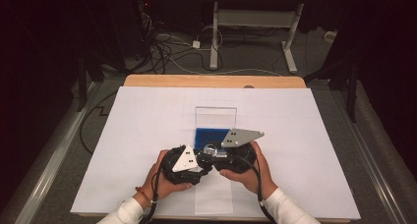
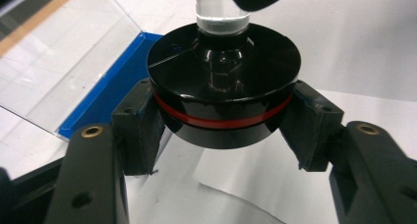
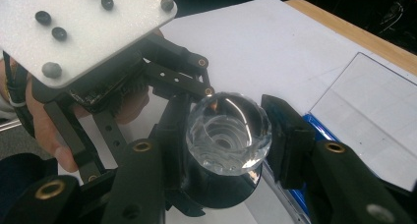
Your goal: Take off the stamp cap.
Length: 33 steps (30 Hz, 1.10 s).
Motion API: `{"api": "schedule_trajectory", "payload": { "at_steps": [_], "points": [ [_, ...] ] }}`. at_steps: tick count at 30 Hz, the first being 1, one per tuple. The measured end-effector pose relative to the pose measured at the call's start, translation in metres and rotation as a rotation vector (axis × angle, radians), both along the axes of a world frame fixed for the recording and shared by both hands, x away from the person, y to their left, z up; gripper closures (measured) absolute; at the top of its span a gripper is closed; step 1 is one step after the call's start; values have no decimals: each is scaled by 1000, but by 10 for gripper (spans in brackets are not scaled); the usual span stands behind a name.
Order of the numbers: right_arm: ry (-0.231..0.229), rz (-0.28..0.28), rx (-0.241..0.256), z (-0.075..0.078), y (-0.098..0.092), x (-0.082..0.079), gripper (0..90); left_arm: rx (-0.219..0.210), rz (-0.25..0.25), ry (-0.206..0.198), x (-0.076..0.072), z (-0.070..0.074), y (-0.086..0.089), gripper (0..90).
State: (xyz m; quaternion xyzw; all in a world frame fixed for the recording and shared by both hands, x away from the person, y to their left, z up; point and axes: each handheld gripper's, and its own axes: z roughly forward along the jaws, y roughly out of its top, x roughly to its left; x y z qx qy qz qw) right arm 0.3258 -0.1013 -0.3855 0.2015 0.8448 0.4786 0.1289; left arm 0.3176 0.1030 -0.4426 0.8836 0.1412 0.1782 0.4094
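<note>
White sheet [image 1: 147, 150] over wooden table [image 1: 211, 81]; tangled cables [image 1: 172, 47] on floor beyond.

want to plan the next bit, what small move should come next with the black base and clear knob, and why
Probably ease the right gripper up and off: the left gripper clamps the black red-ringed base, while the right's jaws flank the clear faceted knob.

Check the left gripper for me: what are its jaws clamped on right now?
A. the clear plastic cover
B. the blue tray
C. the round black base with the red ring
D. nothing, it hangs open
C: in the left gripper view, the left gripper has a pad pressed against each side of the round black base with the red ring, and a clear crystal piece stands on top of the base.
</note>
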Motion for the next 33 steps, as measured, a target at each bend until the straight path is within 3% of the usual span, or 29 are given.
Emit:
{"api": "schedule_trajectory", "payload": {
  "at_steps": [5, 7, 11, 18, 33],
  "points": [
    [-16, -7, -8, -2, 1, -2, 573, 4, -3, 12, 1, 0, 0, 369],
    [-35, -9, -3, -1, 1, -4, 573, -13, 26, 47, 5, -3, 5, 369],
    [-34, 6, 21, 4, -2, -8, 573, -23, 48, 56, 10, -5, 9, 369],
    [-68, -16, 7, 7, -7, -10, 573, 2, 30, 35, 8, -4, 11, 368],
    [-87, -62, -3, 13, -33, -10, 573, 14, 62, 27, 10, 2, 35, 368]
  ]
}}
